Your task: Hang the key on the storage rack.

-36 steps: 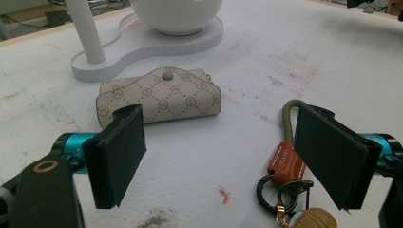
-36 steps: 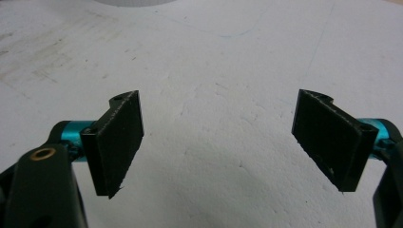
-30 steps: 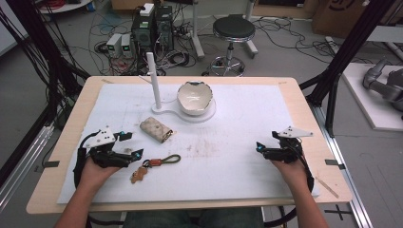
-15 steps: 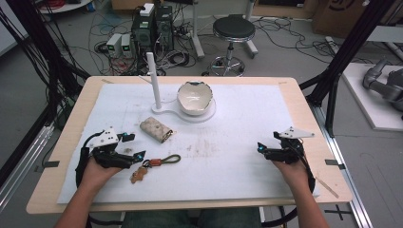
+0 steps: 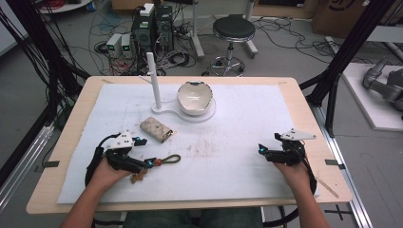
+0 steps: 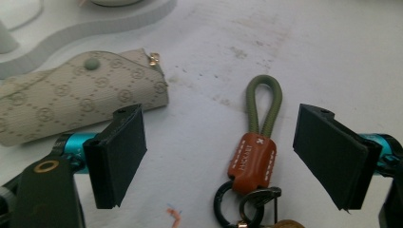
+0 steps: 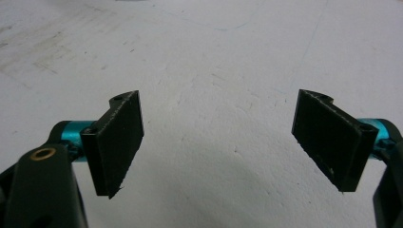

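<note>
The left gripper (image 5: 142, 164) is low over the white mat (image 5: 247, 123), its two jaws spread wide apart with nothing held. The keychain (image 6: 254, 152) lies flat on the mat between them, a little closer to the right jaw as the left gripper view shows it. To take it well, I think the person should bring the gripper slightly to that side so the brown leather tab comes in the middle, then lower it until the pads nearly touch the mat, and close on the tab, not on the thin cord, which may slip out.

The right gripper (image 5: 263, 151) rests well apart on the other side of the mat, its jaws also wide and empty.

Beyond the left jaw lies a beige patterned key pouch (image 6: 81, 102), near but not touching the keychain.

The keychain has an olive-green cord loop pointing away from the gripper, an orange-brown stitched tab, and dark metal rings on the near end.
</note>
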{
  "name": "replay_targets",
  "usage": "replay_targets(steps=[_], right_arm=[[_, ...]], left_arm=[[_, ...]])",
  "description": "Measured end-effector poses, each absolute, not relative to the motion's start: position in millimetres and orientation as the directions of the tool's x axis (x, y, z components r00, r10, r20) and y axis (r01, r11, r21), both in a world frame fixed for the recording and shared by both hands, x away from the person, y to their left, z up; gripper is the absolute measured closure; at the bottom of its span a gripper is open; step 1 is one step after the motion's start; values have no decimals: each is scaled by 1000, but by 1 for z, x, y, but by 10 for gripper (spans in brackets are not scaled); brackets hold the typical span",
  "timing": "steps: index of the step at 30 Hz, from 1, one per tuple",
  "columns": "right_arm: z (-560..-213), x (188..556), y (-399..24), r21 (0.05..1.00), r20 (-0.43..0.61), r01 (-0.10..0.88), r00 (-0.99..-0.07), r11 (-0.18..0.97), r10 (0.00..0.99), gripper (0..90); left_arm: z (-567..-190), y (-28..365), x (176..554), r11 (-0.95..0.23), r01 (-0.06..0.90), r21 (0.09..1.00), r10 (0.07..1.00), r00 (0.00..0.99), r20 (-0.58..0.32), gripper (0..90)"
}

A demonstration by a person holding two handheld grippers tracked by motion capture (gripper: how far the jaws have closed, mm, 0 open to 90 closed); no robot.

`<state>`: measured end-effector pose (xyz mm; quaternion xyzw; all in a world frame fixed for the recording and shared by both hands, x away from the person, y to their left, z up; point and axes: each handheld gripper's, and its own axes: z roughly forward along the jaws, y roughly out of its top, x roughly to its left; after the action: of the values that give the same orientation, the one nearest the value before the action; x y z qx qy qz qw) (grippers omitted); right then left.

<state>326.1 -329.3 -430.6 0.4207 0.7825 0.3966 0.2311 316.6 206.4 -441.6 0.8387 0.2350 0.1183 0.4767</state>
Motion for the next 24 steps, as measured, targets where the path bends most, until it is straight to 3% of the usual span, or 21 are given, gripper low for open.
replay_targets(steps=[9, 15, 24], right_arm=[[-432, 325, -330, 813, -24, 478, -541, 332, 840, 180], [-432, 325, -330, 811, -25, 479, -544, 334, 839, 180], [-433, 325, -327, 810, -25, 476, -555, 343, 831, 179]], left_arm=[[-448, 184, 316, -545, 270, 794, 455, 890, 9, 189], [-453, 179, 317, -589, 303, 749, 452, 892, -6, 268], [-450, 184, 315, -597, 289, 749, 431, 902, -5, 534]])
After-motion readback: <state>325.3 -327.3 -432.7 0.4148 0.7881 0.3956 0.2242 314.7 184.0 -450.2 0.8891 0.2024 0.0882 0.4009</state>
